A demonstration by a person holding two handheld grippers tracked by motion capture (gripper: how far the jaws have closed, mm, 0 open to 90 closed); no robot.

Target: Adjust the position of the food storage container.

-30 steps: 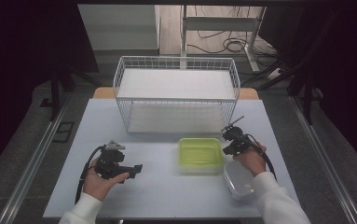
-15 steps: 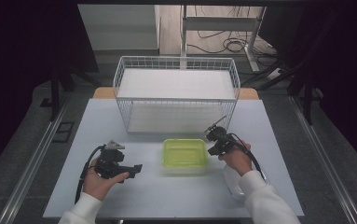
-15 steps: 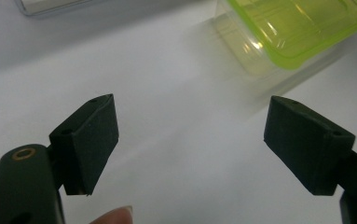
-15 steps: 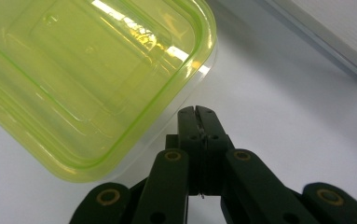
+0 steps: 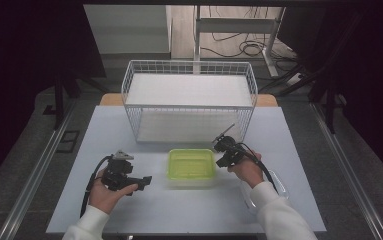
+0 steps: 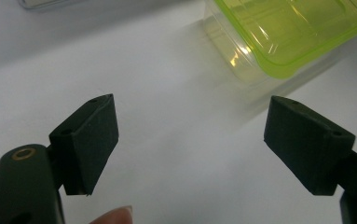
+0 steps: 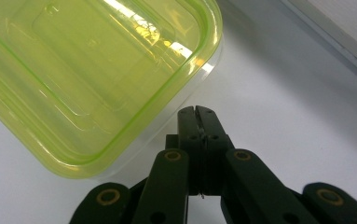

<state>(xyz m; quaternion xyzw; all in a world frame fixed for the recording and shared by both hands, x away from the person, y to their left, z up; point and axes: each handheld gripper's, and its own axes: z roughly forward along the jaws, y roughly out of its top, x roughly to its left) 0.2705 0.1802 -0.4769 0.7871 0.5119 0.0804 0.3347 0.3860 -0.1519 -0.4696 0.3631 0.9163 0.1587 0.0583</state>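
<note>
- While the clear rectangular plastic box with a lime-green lid [image 5: 191,166] sits just before the white wire basket [image 5: 189,102], the right gripper [image 5: 222,152], jaws pressed together, touches its right edge.
- The left gripper [image 5: 138,183], jaws spread, waits left of the box, farther off.

Right gripper [image 5: 227,152] beside green-lidded container [image 5: 191,165].

Lab: bare table [image 5: 129,215], floor cables [image 5: 239,47], dark surroundings
</note>
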